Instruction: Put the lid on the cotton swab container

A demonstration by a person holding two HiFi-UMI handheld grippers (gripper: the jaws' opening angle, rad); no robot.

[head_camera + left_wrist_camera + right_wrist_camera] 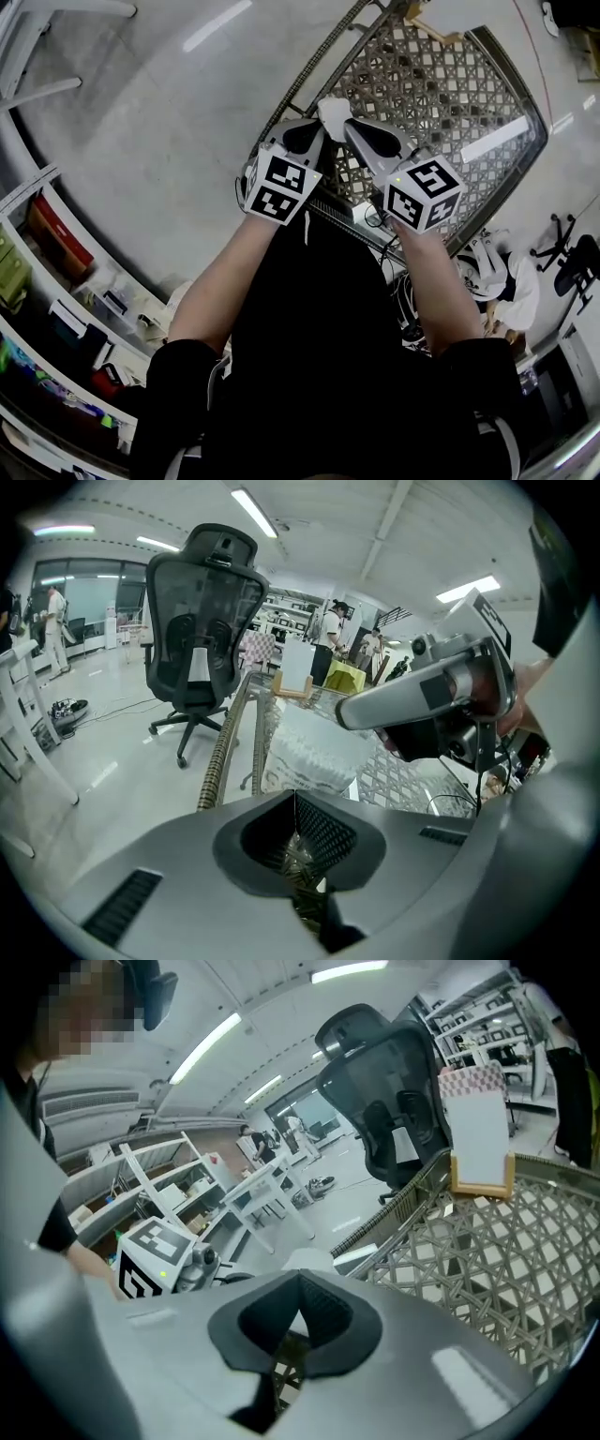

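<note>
We took the lattice table as our mark; the cotton swab container stood on its near left corner; our left gripper sat just left of that corner, our right gripper just right; a card stand stood at the table's far end; an office chair stood beyond that end; shelves lay well left of the table.

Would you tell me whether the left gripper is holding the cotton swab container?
No: the left gripper is shut on nothing, and the container stands beyond it.
</note>
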